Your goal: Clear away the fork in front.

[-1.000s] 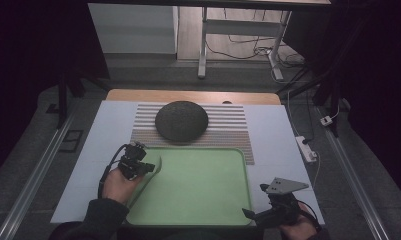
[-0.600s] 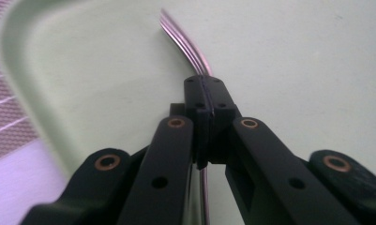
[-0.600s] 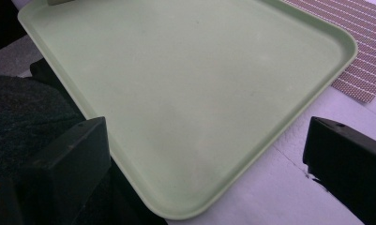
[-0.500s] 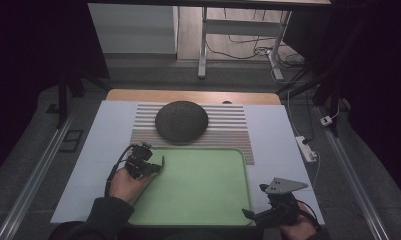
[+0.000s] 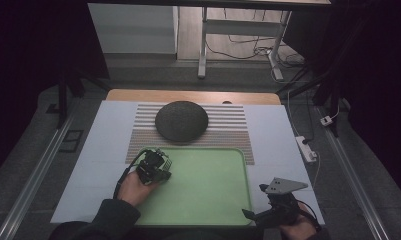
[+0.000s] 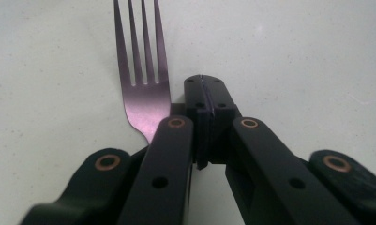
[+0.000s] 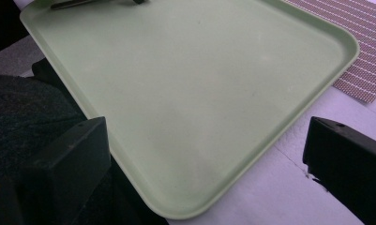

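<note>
The fork (image 6: 146,89) sits in my left tongs (image 6: 202,86): its handle runs down under the left jaw, and its tines point away from me over the pale green surface below. The two jaws are pressed together at their tips, and the fork's head lies just beside them on the left. I cannot tell exactly where along the handle the jaws bite, since the linkage hides it.

In the high view my left tongs (image 5: 155,167) hang over the near left part of the green tray (image 5: 223,200), close to its left rim, with my left hand (image 5: 133,187) behind them.

My right tongs (image 5: 253,215) are released, the jaws standing wide apart at either side of the right gripper view. They hover at the tray's near right corner, just off its rim, with my right hand (image 5: 298,227) close to the desk's near edge.

The tray (image 7: 176,93) rests on a white sheet (image 5: 108,145) covering the desk (image 5: 138,95). Beyond the tray's far rim lies a striped mat (image 5: 228,132), and on it, toward the desk's far edge, a dark round dome-shaped object (image 5: 181,120). A white power strip (image 5: 306,148) lies off the sheet's right edge.
</note>
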Demonstrator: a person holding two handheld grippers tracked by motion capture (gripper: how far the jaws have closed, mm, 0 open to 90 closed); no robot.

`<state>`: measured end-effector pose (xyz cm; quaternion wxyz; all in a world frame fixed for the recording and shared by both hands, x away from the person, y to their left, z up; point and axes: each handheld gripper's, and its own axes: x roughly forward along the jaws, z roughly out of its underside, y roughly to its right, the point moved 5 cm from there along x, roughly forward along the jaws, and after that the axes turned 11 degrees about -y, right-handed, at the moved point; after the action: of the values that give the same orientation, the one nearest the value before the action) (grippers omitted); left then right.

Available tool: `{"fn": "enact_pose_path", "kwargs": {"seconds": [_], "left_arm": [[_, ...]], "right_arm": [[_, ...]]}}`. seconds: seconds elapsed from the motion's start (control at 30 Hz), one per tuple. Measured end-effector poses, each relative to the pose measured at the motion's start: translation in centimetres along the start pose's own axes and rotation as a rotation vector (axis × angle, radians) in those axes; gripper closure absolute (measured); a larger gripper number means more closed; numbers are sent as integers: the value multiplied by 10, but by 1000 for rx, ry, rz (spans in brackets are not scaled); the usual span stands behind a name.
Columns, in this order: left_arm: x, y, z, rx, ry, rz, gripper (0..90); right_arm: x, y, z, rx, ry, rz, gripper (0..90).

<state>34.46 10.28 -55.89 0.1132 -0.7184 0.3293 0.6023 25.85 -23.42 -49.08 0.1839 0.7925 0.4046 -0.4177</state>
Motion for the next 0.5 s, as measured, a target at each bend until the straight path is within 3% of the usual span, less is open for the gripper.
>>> {"fn": "enact_pose_path", "kwargs": {"seconds": [0.5], "left_arm": [[-11, -35, 11, -130, 4, -24, 887]], "right_arm": [[0, 0, 0, 2, 1, -9, 14]]}}
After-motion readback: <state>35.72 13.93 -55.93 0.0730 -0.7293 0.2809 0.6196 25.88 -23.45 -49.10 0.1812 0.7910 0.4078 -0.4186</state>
